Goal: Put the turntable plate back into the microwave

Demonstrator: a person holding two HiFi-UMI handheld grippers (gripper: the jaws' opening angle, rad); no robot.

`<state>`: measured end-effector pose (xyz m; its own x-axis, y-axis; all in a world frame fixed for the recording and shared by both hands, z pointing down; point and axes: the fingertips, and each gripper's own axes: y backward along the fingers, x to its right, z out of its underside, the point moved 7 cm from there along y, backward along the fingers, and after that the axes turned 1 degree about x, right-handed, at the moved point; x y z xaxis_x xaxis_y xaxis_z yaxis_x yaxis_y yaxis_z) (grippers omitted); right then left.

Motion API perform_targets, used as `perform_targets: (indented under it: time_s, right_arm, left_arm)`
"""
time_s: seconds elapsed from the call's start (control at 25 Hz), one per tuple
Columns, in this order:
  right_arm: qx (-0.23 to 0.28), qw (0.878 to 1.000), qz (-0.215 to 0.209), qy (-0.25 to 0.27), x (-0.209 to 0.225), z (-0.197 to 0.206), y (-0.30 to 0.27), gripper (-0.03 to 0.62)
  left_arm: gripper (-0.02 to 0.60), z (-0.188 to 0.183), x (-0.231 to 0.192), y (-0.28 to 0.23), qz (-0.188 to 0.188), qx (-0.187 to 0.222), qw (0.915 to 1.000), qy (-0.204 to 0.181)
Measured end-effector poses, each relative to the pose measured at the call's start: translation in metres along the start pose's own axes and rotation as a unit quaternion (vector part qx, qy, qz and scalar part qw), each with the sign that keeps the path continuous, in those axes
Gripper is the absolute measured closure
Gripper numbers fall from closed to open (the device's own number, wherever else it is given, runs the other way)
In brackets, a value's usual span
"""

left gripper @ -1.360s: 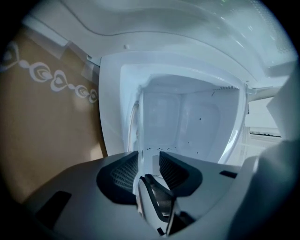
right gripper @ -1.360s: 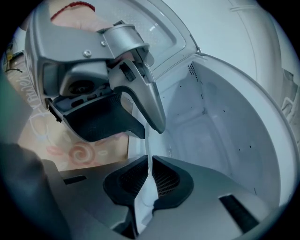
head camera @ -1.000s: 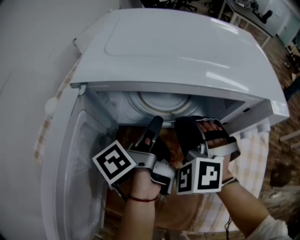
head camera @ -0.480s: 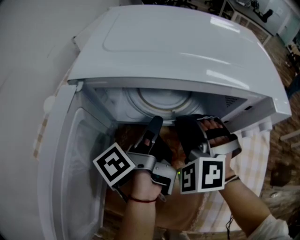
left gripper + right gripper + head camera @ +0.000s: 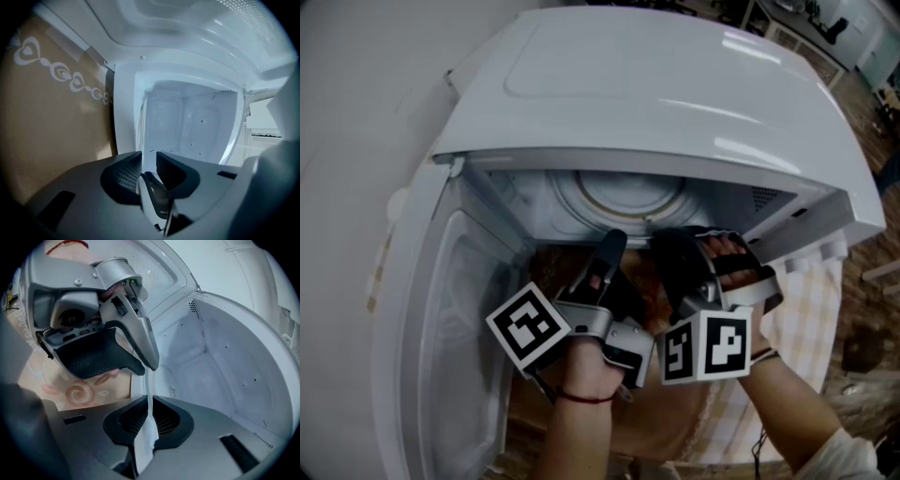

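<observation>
**Stage of task.** The task is nearing its end but is not yet finishing. The round clear glass turntable plate [image 5: 628, 199] is lying mostly inside the cavity of the white box-shaped microwave [image 5: 675, 94]. The microwave's white hinged door [image 5: 455, 356] is hanging wide open at the left. In the head view the plate's ringed middle is showing over the cavity floor. Both grippers are reaching into the cavity mouth side by side, apart from the door. The left gripper [image 5: 148, 157] is clenching the near rim of the plate. Its own view is showing the thin glass edge running straight between the two dark ribbed pads, which are pressing on it from either side. The right gripper [image 5: 147, 401] is gripping the same near rim just beside the left one, with a pale sliver of glass sitting between its pads. The left gripper's jaw is hanging close by at the upper left of that view. The plate is thus extending away from both pairs of jaws toward the back wall. Whether it is resting on the cavity's support or hanging just above it cannot be told. What is remaining, by judgement, is settling the plate level on its support and releasing both grips. The grippers are then to be drawn out over the patterned brown tablecloth [image 5: 675, 427] lying before the oven.
</observation>
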<state>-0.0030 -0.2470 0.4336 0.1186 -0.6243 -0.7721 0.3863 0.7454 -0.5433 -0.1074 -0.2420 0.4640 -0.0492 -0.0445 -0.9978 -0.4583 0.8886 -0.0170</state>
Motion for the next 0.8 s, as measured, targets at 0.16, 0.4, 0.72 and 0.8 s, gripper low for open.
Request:
perform_targets:
  time_s: [0.16, 0.4, 0.72, 0.8]
  right_arm:
    - [0.005, 1.000, 0.004, -0.003, -0.0012, -0.0008, 0.0002, 0.543]
    - [0.010, 1.000, 0.007, 0.000, -0.0025, -0.0017, -0.0005, 0.543]
    - [0.019, 1.000, 0.012, 0.012, -0.0057, -0.0026, -0.0004, 0.543]
    - [0.020, 1.000, 0.014, 0.013, -0.0061, -0.0028, -0.0002, 0.543]
  left_arm:
    - [0.494, 0.0015, -0.0006, 0.0011, 0.005, -0.002, 1.0000, -0.002]
    - [0.495, 0.0010, -0.0032, 0.0011, 0.012, -0.004, 0.9999, 0.001]
    - [0.497, 0.0040, -0.0022, -0.0013, 0.033, -0.024, 0.9992, 0.001]
    - [0.502, 0.0050, -0.0024, -0.0024, 0.033, -0.025, 0.9991, 0.001]
